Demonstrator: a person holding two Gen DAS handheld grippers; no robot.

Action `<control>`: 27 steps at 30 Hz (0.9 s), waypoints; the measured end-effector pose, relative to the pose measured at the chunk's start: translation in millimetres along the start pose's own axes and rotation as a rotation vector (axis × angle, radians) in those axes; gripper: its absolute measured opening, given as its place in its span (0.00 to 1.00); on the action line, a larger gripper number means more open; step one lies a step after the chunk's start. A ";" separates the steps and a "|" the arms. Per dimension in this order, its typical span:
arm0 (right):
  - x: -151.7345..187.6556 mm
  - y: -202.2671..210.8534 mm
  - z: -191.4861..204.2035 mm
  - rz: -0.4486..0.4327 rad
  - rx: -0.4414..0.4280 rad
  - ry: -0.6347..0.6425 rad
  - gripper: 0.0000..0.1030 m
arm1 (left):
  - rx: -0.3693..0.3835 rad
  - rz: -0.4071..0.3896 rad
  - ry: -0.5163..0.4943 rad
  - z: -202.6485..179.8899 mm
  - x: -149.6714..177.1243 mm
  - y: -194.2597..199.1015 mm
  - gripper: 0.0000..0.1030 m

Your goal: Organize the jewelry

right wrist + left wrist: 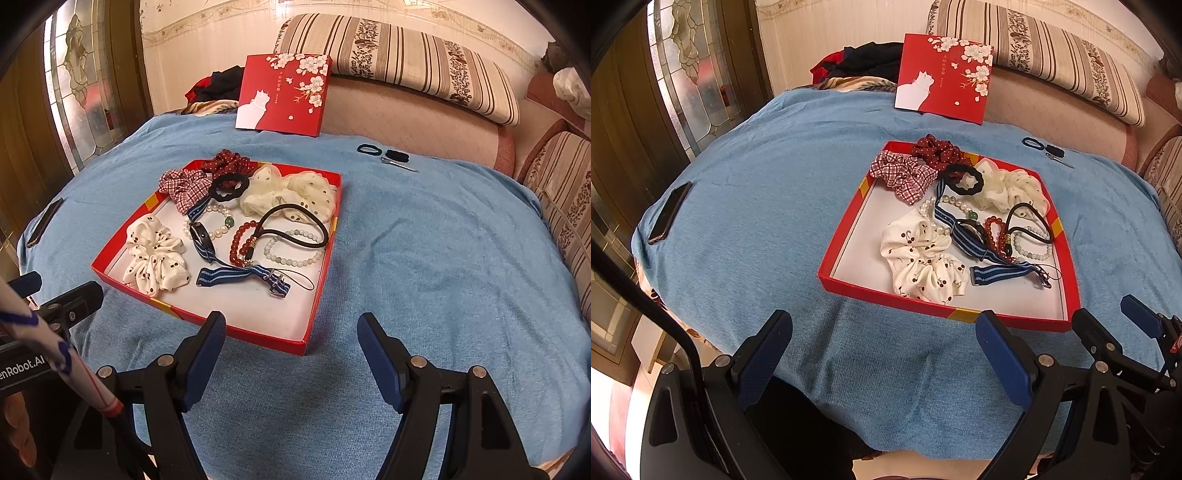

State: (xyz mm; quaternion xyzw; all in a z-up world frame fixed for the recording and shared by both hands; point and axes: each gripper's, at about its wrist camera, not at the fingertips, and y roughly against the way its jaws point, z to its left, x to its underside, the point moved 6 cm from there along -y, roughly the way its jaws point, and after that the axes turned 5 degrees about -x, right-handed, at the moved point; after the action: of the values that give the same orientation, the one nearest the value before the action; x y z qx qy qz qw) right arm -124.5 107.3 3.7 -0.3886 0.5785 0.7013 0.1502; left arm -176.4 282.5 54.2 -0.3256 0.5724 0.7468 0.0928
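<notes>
A red shallow box point(842, 236) point(321, 280) sits on the blue cloth. It holds several scrunchies, among them a cherry-print one point(923, 262) point(153, 254), a pearl bracelet point(214, 221), a red bead bracelet point(240, 240), a pale bead bracelet point(295, 254), a blue striped watch strap point(1001, 275) point(236, 275) and a black cord point(295, 225). My left gripper point(882, 332) is open and empty, just short of the box's near edge. My right gripper point(291, 332) is open and empty at the box's near right corner.
The red lid with a white cat point(942, 79) point(284, 92) leans at the table's far edge. A black hair tie point(368, 148), a dark clip and a metal pin point(399, 164) lie far right. A phone point(668, 212) lies at the left. A striped sofa stands behind.
</notes>
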 end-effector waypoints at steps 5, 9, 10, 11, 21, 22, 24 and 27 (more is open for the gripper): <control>-1.3 -1.6 -2.4 0.000 0.003 0.000 0.75 | -0.009 -0.002 0.001 -0.2 -6.2 -2.7 0.96; -3.6 -2.6 -5.6 -0.001 0.005 -0.007 0.76 | -0.010 -0.002 0.004 0.0 -9.3 -4.1 0.96; -3.6 -3.1 -6.0 -0.001 0.006 -0.009 0.76 | -0.011 0.000 0.003 0.0 -9.2 -4.4 0.96; -3.7 -3.7 -6.5 0.001 0.005 -0.009 0.76 | -0.010 0.000 0.002 0.2 -9.2 -4.3 0.96; -2.7 -2.5 -4.2 0.000 0.002 -0.002 0.76 | -0.012 -0.001 -0.004 -3.2 -10.3 -3.5 0.96; -2.4 -2.1 -3.8 0.000 0.002 -0.002 0.76 | -0.012 -0.001 -0.002 -2.9 -10.3 -2.9 0.96; -2.4 -1.5 -3.8 -0.001 0.004 -0.002 0.76 | -0.012 -0.001 -0.002 -2.8 -10.5 -3.2 0.96; -2.0 -0.6 -3.6 -0.001 0.003 -0.001 0.76 | -0.009 -0.003 0.005 -2.5 -10.9 -0.2 0.96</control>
State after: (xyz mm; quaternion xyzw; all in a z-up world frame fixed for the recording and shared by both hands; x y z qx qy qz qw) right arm -121.5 104.6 4.7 -0.3882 0.5793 0.7005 0.1515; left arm -167.0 282.8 60.1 -0.3288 0.5687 0.7485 0.0909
